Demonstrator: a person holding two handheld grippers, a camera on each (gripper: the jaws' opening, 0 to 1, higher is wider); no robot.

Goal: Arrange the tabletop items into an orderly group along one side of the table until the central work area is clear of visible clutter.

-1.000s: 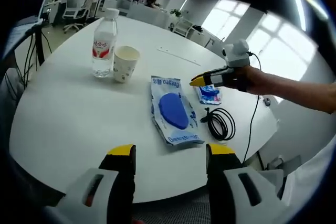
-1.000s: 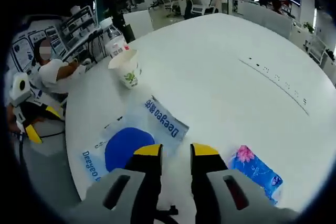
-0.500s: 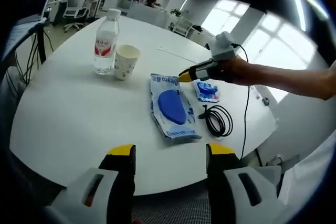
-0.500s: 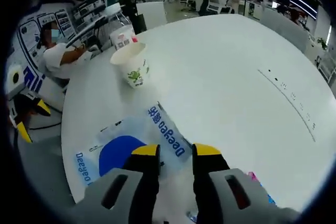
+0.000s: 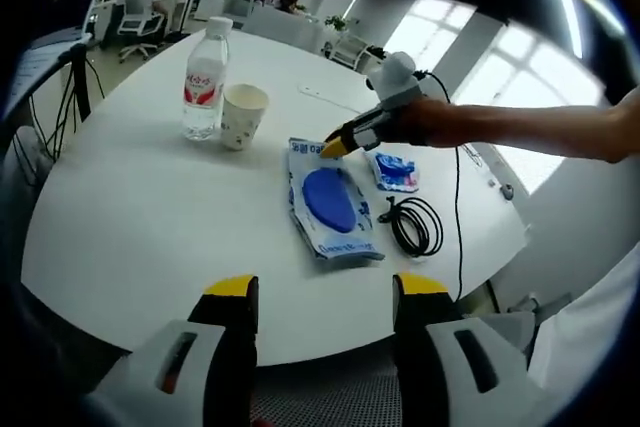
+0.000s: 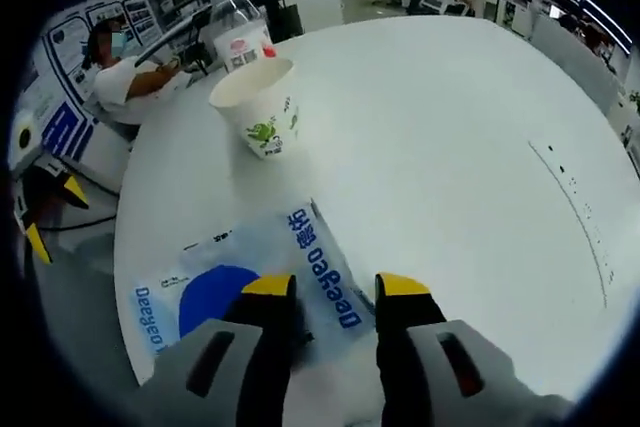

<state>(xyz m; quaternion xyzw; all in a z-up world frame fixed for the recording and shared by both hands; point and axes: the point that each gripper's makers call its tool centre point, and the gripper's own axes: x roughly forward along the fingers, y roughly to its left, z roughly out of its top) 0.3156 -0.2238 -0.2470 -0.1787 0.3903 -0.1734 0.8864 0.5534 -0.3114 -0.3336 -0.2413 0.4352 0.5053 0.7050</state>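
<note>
On the white round table (image 5: 130, 217) a blue-and-white wipes pack (image 5: 330, 199) lies flat near the middle. A small blue tissue pack (image 5: 396, 172) and a coiled black cable (image 5: 416, 227) lie to its right. A water bottle (image 5: 204, 82) and a paper cup (image 5: 243, 117) stand upright at the far left. My left gripper (image 5: 325, 292) hangs open off the table's near edge, holding nothing. A hand holds my right gripper (image 5: 333, 146) low over the pack's far end. In the right gripper view, that gripper (image 6: 335, 292) is open over the wipes pack (image 6: 230, 282), with the cup (image 6: 260, 107) and bottle (image 6: 235, 32) beyond.
The table's rim (image 5: 150, 342) curves just ahead of the left jaws. A person (image 6: 120, 82) sits at a desk beyond the table. Office chairs (image 5: 135, 22) and desks stand in the background. The left gripper (image 6: 45, 217) shows at the far left edge.
The right gripper has moved from beside the tissue pack across to the far end of the wipes pack, closer to the cup, and its jaws have spread slightly. The left gripper stays put.
</note>
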